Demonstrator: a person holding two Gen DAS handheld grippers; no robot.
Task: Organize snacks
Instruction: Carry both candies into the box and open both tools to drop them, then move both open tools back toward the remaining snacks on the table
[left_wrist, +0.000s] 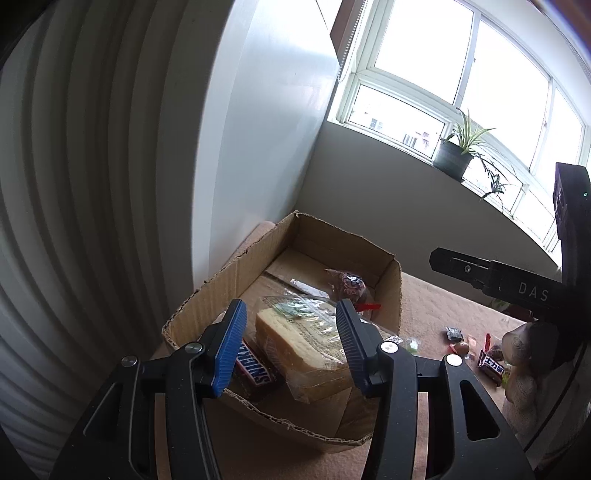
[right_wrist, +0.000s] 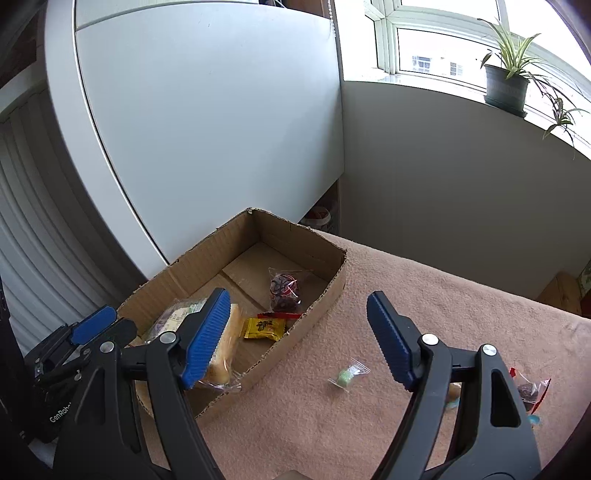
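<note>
Pink cloth (right_wrist: 424, 306) carries cardboard box (right_wrist: 334, 280) collecting snacks. Left gripper (left_wrist: 291, 332) spread over bagged bread (left_wrist: 306, 339), probably just dropped. Right gripper (right_wrist: 299, 332) spread, green candy (right_wrist: 347, 376) at 5 o'clock awaits.

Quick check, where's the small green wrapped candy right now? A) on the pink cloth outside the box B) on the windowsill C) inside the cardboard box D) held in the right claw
A: the right wrist view shows the green candy lying on the pink cloth, apart from the cardboard box, while the right claw is open and holds nothing.
</note>
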